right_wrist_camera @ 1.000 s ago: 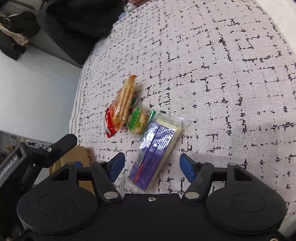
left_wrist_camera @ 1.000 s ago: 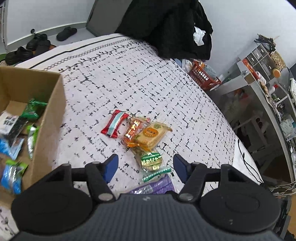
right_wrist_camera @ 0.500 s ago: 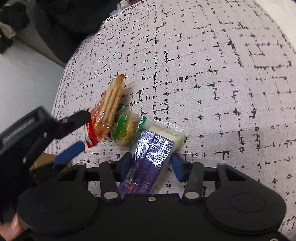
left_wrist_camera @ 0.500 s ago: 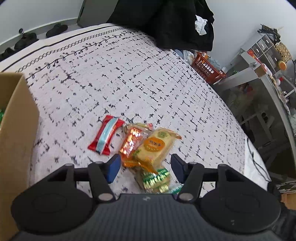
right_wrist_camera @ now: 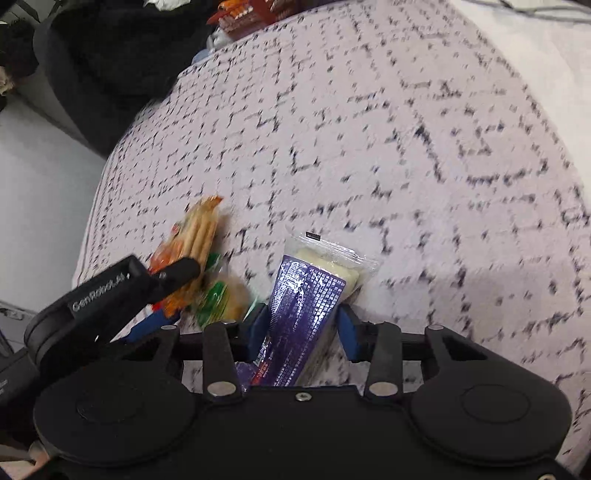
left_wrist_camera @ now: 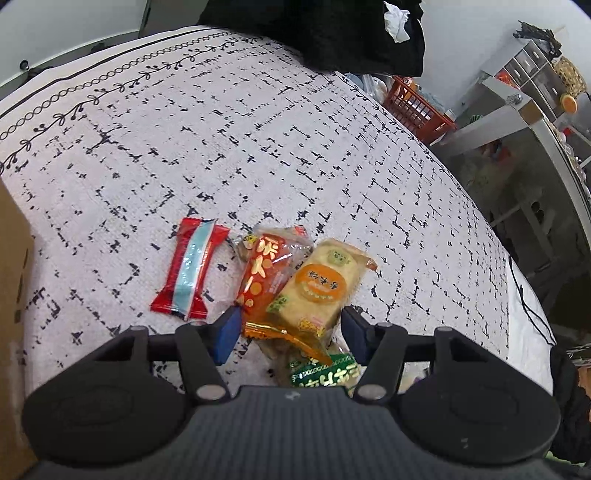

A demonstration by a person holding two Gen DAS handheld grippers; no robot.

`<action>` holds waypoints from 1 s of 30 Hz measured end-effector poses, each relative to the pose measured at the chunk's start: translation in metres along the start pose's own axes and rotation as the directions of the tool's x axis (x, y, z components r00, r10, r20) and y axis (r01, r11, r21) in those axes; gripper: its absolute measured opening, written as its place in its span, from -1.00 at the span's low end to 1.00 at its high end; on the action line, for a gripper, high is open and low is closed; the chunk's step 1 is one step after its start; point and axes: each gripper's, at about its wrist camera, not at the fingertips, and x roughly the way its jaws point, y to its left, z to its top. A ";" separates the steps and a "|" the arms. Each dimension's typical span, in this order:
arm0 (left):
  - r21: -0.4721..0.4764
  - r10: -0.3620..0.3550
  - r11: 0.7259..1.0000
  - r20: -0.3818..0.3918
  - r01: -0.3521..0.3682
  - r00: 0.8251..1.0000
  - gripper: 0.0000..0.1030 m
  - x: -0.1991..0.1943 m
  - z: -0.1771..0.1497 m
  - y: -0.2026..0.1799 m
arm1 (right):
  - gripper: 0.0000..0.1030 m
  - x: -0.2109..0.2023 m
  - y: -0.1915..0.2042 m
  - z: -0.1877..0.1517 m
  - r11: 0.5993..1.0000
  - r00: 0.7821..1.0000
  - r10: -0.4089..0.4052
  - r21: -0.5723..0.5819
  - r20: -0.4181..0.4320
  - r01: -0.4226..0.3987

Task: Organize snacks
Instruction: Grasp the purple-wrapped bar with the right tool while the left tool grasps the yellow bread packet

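Snack packs lie in a small pile on the patterned bed cover (left_wrist_camera: 258,129). My left gripper (left_wrist_camera: 290,330) is open and low over the pile. Its fingers flank an orange pack (left_wrist_camera: 264,273) and a yellow cracker pack (left_wrist_camera: 317,284) lying across it. A red-and-blue bar (left_wrist_camera: 190,269) lies just left of them, and a green pack (left_wrist_camera: 325,371) sits under the gripper's body. My right gripper (right_wrist_camera: 301,328) is closing, with its pads against the sides of a purple pack (right_wrist_camera: 303,295). The left gripper (right_wrist_camera: 168,295) also shows in the right wrist view, over the orange pack (right_wrist_camera: 195,236).
A cardboard box (left_wrist_camera: 13,277) stands at the left edge of the left wrist view. Black clothing (left_wrist_camera: 332,33) lies at the far end of the bed. Past the bed's right edge are a red basket (left_wrist_camera: 413,107) and shelves (left_wrist_camera: 535,74).
My left gripper came down and forward over the pile, and the box slid to the frame's edge. The right jaws narrowed from wide apart to the purple pack's sides. The left gripper entered the right wrist view.
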 end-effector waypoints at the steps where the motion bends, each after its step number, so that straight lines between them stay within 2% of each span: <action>1: 0.008 0.002 1.000 0.002 -0.002 1.000 0.12 0.000 0.000 -0.001 | -0.21 -0.001 0.000 0.002 1.000 1.000 -0.009 -0.002 0.013 0.009; 5: -0.012 -0.009 1.000 -0.006 0.009 1.000 -0.09 0.003 -0.001 0.000 | -0.18 -0.003 0.001 0.007 0.998 0.996 -0.051 -0.029 0.071 0.053; 7: -0.015 -0.007 1.000 -0.003 0.007 1.000 -0.24 0.001 -0.002 0.000 | -0.14 -0.003 0.001 0.008 0.997 0.994 -0.067 -0.040 0.085 0.070; 8: -0.009 -0.003 1.000 0.001 0.003 1.000 -0.26 -0.001 -0.003 -0.002 | -0.13 -0.003 0.001 0.008 0.997 0.994 -0.069 -0.040 0.085 0.073; 10: -0.006 -0.007 1.000 0.006 0.007 1.000 -0.31 -0.007 -0.004 -0.004 | 0.03 -0.003 0.003 0.008 0.996 0.994 -0.073 -0.048 0.085 0.077; 13: -0.010 -0.010 1.000 0.018 0.011 1.000 -0.35 -0.015 -0.007 -0.005 | 0.23 -0.003 0.009 0.004 0.992 0.992 -0.088 -0.087 0.089 0.096; 19: -0.030 0.003 1.000 0.024 -0.003 1.000 -0.38 -0.033 -0.018 -0.002 | 0.23 -0.002 0.017 -0.006 0.972 0.985 -0.152 -0.168 0.078 0.163; 30: -0.008 0.033 0.999 0.005 -0.033 0.999 -0.36 -0.068 -0.044 -0.012 | 0.20 -0.019 0.004 -0.016 0.961 0.975 -0.212 -0.169 0.061 0.219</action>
